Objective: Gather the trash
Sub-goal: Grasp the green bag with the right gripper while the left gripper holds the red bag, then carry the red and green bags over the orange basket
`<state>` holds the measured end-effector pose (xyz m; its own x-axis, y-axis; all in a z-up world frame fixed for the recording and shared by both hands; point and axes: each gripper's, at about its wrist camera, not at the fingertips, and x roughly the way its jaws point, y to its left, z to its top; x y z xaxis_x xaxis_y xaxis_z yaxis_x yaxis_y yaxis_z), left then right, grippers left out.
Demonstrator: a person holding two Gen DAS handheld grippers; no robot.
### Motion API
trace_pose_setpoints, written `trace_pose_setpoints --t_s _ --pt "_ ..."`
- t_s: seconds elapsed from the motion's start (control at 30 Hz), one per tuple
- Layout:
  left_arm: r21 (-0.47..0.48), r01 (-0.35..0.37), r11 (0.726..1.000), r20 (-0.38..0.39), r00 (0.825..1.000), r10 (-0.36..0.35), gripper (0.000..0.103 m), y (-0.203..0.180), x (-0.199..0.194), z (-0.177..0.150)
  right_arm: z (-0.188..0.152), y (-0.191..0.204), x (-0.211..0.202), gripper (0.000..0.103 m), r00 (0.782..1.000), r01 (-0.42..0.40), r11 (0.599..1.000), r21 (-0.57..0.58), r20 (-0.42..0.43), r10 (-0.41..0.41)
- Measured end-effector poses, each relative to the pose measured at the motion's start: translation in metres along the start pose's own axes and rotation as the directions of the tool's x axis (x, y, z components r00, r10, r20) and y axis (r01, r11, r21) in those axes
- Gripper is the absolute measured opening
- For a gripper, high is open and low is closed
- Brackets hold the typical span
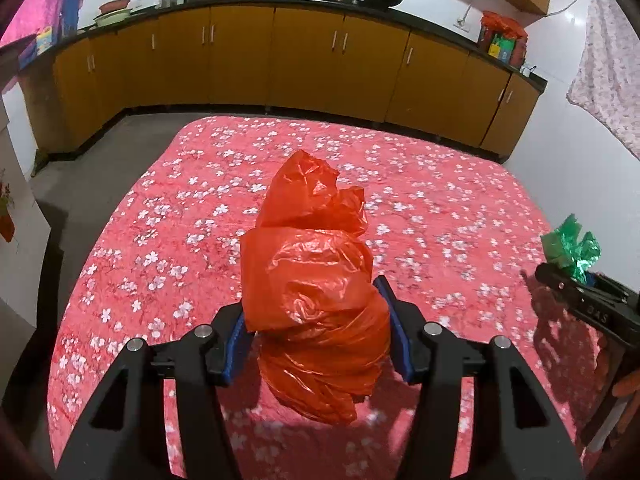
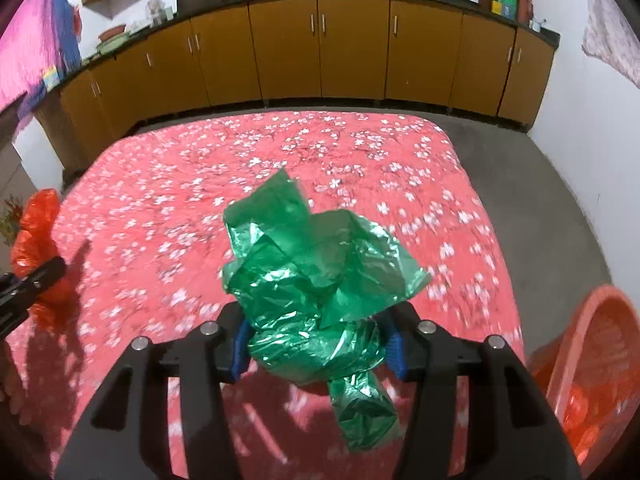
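Observation:
My left gripper [image 1: 316,332] is shut on a crumpled orange plastic bag [image 1: 312,280] and holds it above the bed. My right gripper [image 2: 318,340] is shut on a crumpled green plastic bag [image 2: 316,276], also above the bed. The green bag shows in the left wrist view [image 1: 572,246] at the right edge, with the right gripper's body under it. The orange bag shows in the right wrist view [image 2: 38,236] at the left edge.
A bed with a red flowered cover [image 1: 200,208] fills the middle of both views. An orange plastic basket [image 2: 600,364] with orange scraps inside stands at the bed's right side. Yellow cabinets [image 1: 304,60] with a black counter run along the far wall. Grey floor [image 2: 540,200] lies around the bed.

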<state>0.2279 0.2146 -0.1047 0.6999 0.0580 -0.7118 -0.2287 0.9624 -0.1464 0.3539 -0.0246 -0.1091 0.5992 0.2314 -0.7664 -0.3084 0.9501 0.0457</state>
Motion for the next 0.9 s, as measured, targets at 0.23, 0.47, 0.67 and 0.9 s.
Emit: trace_pose_setpoints --t_s 0.23,0.47,0.67,0.9 --pt "0.054 0.062 0.997 0.036 0.997 -0.064 0.056 -0.030 -0.032 -0.001 -0.020 -0.011 -0.063 0.051 0.998 -0.032 0.998 0.053 0.063 0.029" --pt "0.137 0.138 0.981 0.065 0.987 -0.147 0.056 -0.076 -0.066 -0.003 -0.042 -0.046 -0.133 0.051 0.990 -0.035 0.987 0.154 0.140 0.013" --pt "0.206 0.200 0.958 0.072 0.973 -0.219 0.056 -0.118 -0.088 -0.008 -0.066 -0.080 -0.191 0.051 0.974 0.022 0.975 0.220 0.214 -0.070" --pt "0.278 0.282 0.918 0.051 0.950 -0.307 0.056 -0.168 -0.097 -0.016 -0.091 -0.112 -0.237 0.051 0.948 0.105 0.953 0.285 0.260 -0.182"
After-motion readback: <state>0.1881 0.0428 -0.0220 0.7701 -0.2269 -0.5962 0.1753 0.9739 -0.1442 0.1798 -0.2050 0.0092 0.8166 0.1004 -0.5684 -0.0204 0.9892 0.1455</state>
